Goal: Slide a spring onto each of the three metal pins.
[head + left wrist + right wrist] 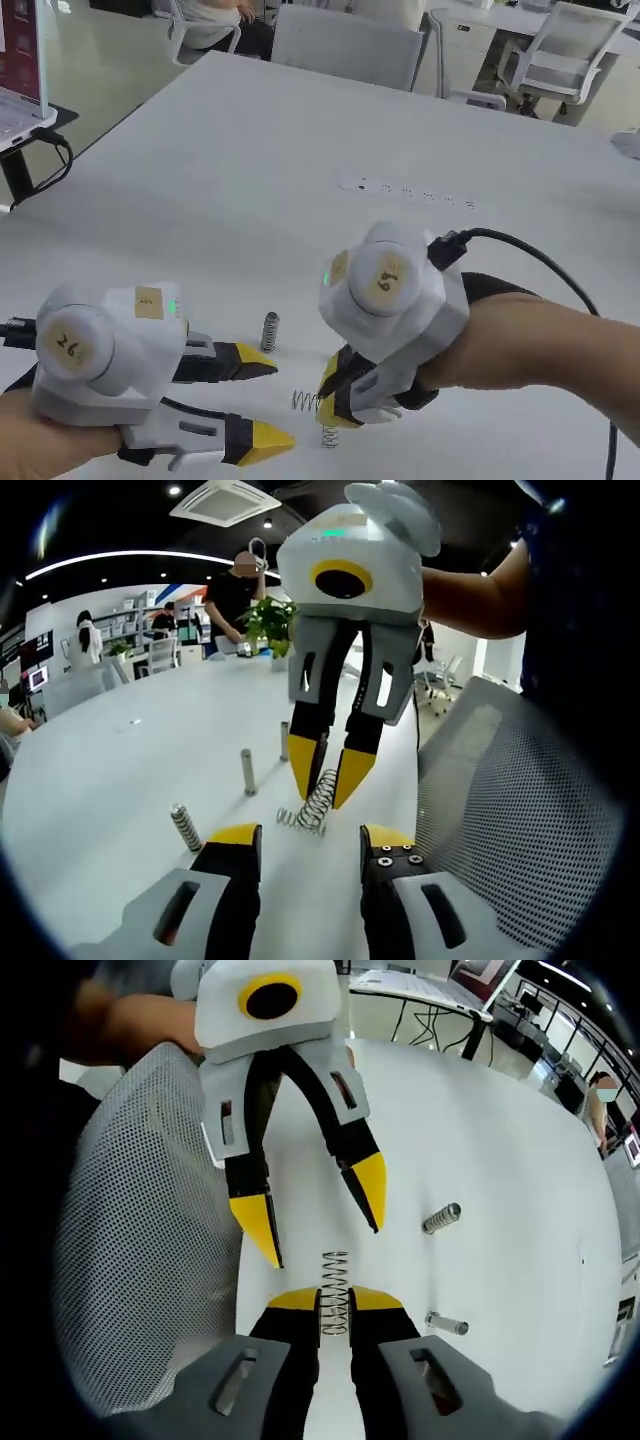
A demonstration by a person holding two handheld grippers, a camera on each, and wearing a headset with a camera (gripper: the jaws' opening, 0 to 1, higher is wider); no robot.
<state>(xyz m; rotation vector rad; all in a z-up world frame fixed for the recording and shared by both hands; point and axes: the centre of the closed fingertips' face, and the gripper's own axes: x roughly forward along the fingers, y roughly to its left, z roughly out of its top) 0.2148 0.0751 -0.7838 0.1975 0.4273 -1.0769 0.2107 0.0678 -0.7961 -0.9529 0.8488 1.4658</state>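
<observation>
On the white tabletop [300,150], the left tool [283,402] is held with jaws spread and empty. It faces the right tool [328,400], whose jaws pinch a loose spring [335,1295] at the surface. Nearby stand two bare pins [247,770] and one sprung pin [183,827].

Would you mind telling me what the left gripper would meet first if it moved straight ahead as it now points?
Probably the spring held by the right gripper, then that gripper's tips; depth is uncertain.
</observation>
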